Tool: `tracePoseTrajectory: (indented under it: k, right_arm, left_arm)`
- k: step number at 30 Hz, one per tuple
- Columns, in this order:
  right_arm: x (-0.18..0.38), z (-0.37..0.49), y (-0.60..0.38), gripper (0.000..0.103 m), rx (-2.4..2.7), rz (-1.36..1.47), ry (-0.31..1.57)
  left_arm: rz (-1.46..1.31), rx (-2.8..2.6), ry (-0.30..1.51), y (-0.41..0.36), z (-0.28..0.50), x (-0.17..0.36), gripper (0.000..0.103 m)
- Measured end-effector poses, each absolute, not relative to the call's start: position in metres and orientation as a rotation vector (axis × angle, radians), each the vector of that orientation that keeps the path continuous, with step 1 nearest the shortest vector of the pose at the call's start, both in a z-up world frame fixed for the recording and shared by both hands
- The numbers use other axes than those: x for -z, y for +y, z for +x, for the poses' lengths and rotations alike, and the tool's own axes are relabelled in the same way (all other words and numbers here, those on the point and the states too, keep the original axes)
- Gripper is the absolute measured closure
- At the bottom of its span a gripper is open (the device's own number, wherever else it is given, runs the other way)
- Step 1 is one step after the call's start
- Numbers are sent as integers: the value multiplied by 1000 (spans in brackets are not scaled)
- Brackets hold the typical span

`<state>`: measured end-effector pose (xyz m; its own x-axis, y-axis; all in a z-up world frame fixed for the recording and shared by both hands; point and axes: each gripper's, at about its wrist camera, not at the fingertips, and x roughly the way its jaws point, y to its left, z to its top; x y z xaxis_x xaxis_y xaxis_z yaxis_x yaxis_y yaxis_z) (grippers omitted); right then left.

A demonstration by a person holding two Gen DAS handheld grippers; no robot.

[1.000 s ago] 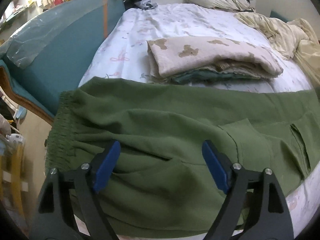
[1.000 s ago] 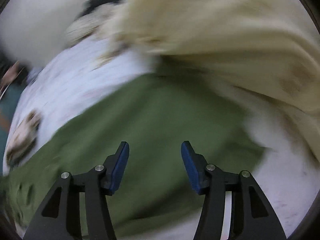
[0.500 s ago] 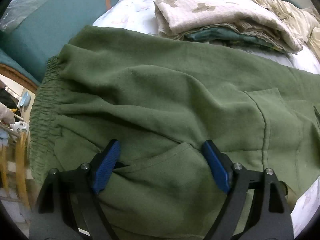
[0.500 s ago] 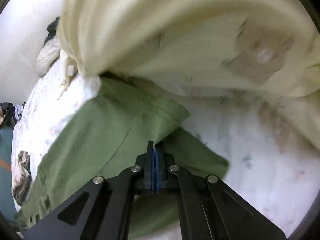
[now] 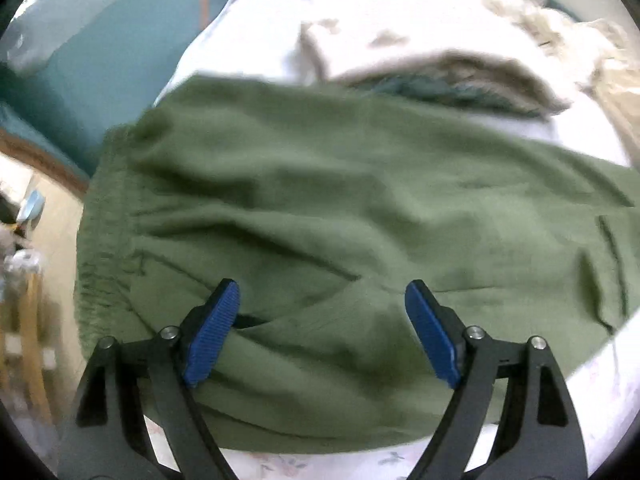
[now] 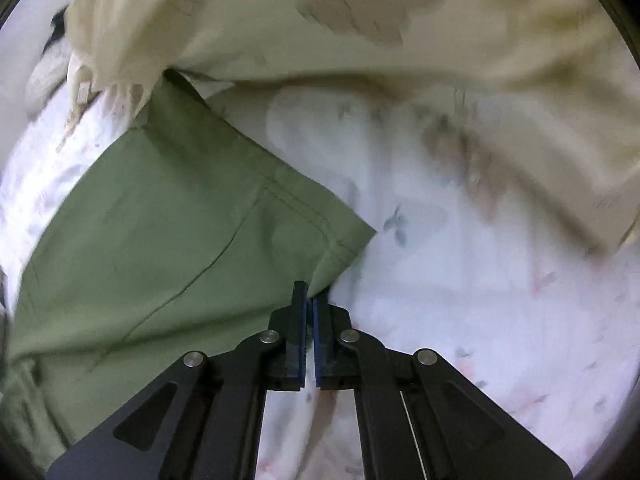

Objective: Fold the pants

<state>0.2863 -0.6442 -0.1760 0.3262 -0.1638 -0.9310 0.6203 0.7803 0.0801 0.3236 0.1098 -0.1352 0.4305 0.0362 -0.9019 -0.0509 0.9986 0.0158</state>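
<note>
Olive green pants (image 5: 340,208) lie across the white floral bed, with the elastic waistband (image 5: 100,240) at the left edge. My left gripper (image 5: 322,312) is open, its blue pads just above the hip and pocket area, holding nothing. In the right wrist view the leg end of the pants (image 6: 180,232) lies on the sheet. My right gripper (image 6: 310,304) is shut on the corner of the leg hem (image 6: 336,256).
A stack of folded clothes (image 5: 420,68) lies on the bed just beyond the pants. A cream blanket (image 6: 380,40) is bunched against the leg end. A teal board (image 5: 100,60) stands at the bed's left. The floral sheet (image 6: 480,300) spreads to the right.
My right gripper closed on the leg hem and has pulled it a little out from under the blanket. My left gripper stayed open and shifted slightly over the hip area.
</note>
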Motion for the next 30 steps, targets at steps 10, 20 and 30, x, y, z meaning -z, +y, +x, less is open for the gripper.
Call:
tracePoseTrajectory:
  k: [10,20,30]
  right_arm:
    - [142,315,-544,78,259,362,984]
    - [187,301,-543,77,432,266,1137]
    - [125,234,-475,46,158,491,978]
  left_arm:
    - [11,-78,1143,78,333,178,20]
    - [-127,-76,1231,152,294,163,22]
    - [-500,-254,983,267,222,98,11]
